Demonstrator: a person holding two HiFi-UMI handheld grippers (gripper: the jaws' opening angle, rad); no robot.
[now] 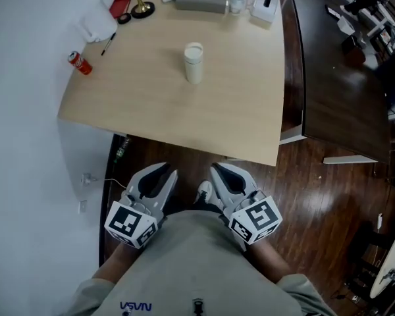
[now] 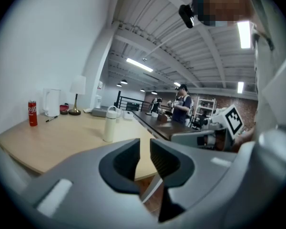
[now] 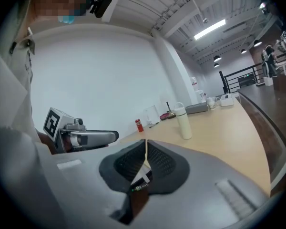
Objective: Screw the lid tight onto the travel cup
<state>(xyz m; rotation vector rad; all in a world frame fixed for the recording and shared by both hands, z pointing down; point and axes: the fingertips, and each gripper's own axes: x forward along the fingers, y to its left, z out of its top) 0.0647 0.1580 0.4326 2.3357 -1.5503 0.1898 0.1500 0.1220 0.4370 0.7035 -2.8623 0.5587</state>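
Table edge: the table's (image 1: 184,120) near edge is lying ahead of both grippers, with bare floor (image 1: 303,189) running in front of it.
Travel cup: the travel cup (image 1: 193,62) is standing upright mid-table, wearing its lid (image 1: 193,49).
Left gripper: the left gripper (image 1: 163,171) is hovering short of the table, its jaws sitting a narrow slit apart and gripping nothing.
Right gripper: the right gripper (image 1: 217,170) is hovering alongside, its jaws pressing together, empty.
Left gripper view only: people (image 2: 183,104) are standing beyond the table.

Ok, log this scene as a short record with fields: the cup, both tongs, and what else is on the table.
cup: white travel cup, upright mid-table, lid sitting on it, untouched
left tongs: slightly open, empty, short of the table
right tongs: shut, empty, short of the table
also on table: red can near the left corner, lamp at the far edge
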